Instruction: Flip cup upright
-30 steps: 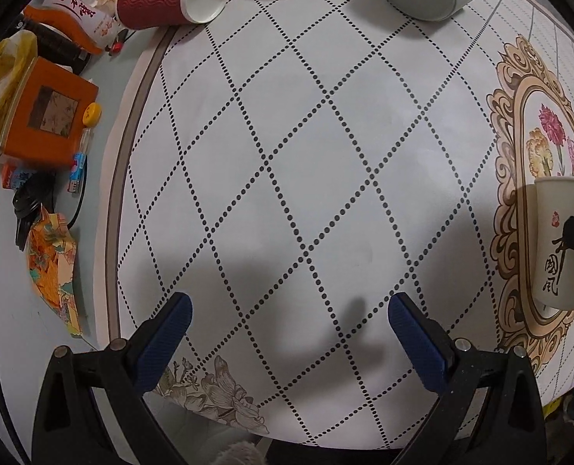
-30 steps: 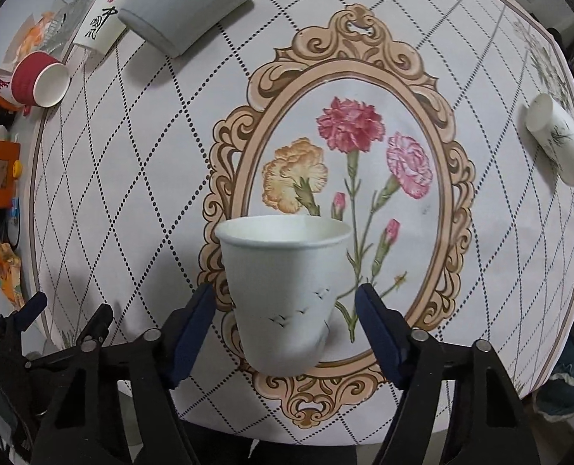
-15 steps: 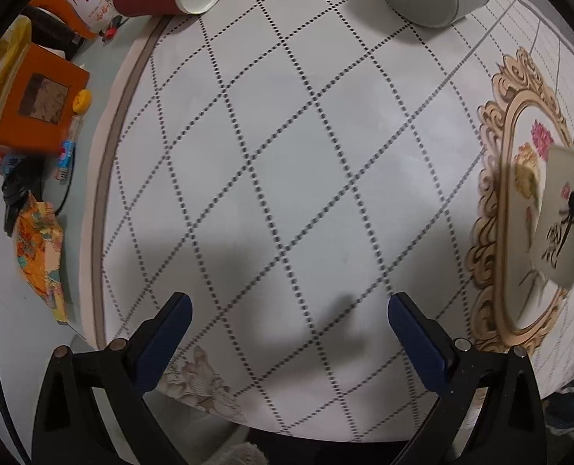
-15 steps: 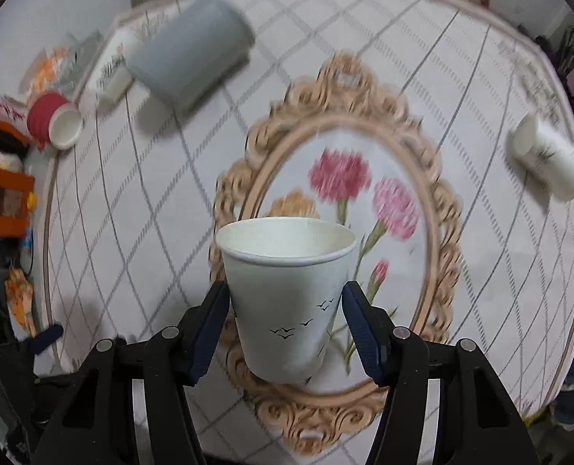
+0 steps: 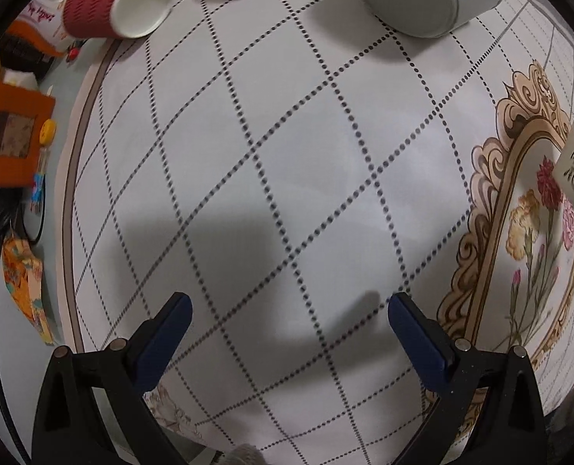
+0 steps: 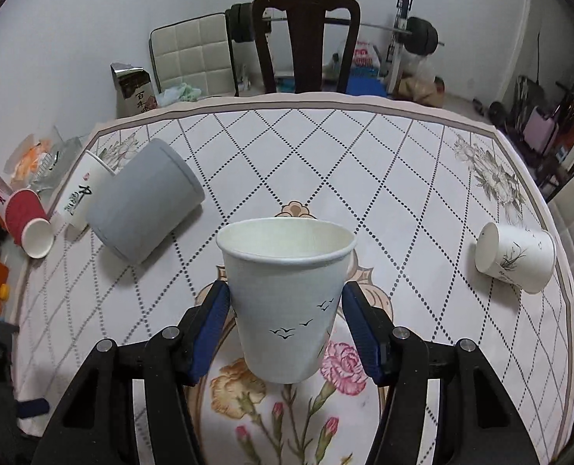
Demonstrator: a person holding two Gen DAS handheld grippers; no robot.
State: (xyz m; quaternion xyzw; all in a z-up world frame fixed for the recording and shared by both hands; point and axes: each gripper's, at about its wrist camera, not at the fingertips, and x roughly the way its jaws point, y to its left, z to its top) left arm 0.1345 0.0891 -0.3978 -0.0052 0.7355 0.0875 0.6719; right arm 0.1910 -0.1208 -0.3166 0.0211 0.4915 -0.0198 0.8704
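Right wrist view shows the right gripper clamped on the white paper cup, mouth up, held above the table's floral centre. A grey cup lies tipped toward the table's left edge. Left gripper hangs over the table with its jaws spread, gripping nothing.

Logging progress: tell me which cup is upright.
The white bird-print cup in the right gripper; the red, grey and other white cups lie sideways.
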